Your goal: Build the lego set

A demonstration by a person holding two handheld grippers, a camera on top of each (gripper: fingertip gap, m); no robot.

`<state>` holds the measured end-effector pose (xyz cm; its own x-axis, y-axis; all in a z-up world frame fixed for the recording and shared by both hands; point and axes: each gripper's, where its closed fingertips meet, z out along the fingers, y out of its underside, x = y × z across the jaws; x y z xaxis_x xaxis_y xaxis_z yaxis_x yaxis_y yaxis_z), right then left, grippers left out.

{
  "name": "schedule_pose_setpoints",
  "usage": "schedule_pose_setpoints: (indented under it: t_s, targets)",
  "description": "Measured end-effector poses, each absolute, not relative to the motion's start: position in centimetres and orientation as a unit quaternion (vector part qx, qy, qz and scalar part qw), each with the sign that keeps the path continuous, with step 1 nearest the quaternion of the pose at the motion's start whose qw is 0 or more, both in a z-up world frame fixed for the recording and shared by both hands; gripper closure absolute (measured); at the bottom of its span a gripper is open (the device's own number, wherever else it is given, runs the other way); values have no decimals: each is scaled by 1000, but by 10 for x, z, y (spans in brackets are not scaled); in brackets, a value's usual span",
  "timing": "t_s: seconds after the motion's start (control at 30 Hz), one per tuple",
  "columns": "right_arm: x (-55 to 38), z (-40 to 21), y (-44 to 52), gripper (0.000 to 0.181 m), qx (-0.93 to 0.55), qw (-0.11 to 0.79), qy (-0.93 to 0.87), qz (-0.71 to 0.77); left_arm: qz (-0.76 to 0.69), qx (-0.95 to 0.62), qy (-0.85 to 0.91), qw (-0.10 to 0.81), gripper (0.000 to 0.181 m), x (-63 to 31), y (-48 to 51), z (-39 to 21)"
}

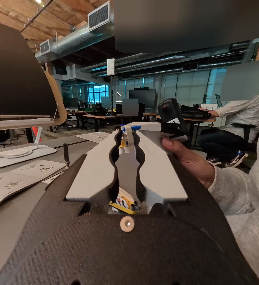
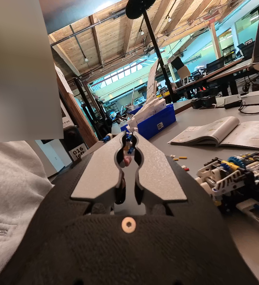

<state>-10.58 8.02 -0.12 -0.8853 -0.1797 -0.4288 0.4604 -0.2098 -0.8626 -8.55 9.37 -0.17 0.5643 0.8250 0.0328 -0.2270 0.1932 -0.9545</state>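
My left gripper [image 1: 126, 138] is raised above the table, its two grey fingers [image 1: 98, 166] closed on a small lego piece [image 1: 126, 135] made of a white beam, a yellow block and blue pins. The piece sits clamped between the fingertips. Beyond it, the tip of my right gripper [image 1: 144, 124] meets the same piece from the far side, with a blue pin [image 1: 135, 127] projecting toward it. A hand [image 1: 185, 157] in a grey sleeve wraps the right gripper's body, below its black camera [image 1: 170, 114].

Seen from the right wrist, my right gripper [image 2: 129, 139] has its fingers [image 2: 155, 168] drawn close together at the tips, pinching a blue pin [image 2: 129, 137]; a second blue pin [image 2: 130, 149] shows just below in the gap, and I cannot tell whether that one is gripped. A fingertip of the hand holding the left gripper shows through the gap between the fingers.

On the grey table [image 2: 202, 117] to the right lies the partly built lego vehicle [image 2: 236, 177], white, black and yellow with blue gears. Near it are a few loose small parts [image 2: 180, 157]. Farther back an instruction booklet [image 2: 227, 132] lies open, and a blue bin [image 2: 155, 123] holds white paper bags. Under the left gripper, another part of the build [image 1: 124, 205] shows through the finger gap.
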Motion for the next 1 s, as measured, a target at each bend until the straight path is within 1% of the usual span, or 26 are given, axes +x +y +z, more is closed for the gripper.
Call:
schedule_pose_setpoints:
  t_s: [0.2,0.33,0.43,0.53,0.67,0.7,0.77,1.0]
  targets:
    - [-108,1,97,175,111,214,584,-775,342,-515,-296,728,168,-88,109,6]
    - [-107,7,113,160,105,225,564,-788,313,-500,-299,750,169,-88,114,14]
    - [-108,17,131,151,89,234,546,-800,253,-477,-294,788,169,-83,119,22]
    - [-100,19,142,144,57,270,548,-790,160,-449,-283,832,169,-74,125,28]
    - [-80,16,144,128,20,358,540,-762,70,-421,-278,861,170,-67,130,30]
    - [-77,19,146,127,17,380,527,-760,58,-421,-277,862,170,-66,131,30]
    - [-76,22,148,131,21,410,503,-760,50,-429,-272,860,170,-63,135,28]
    - [-71,18,143,146,19,416,517,-748,53,-464,-259,846,170,-56,144,24]
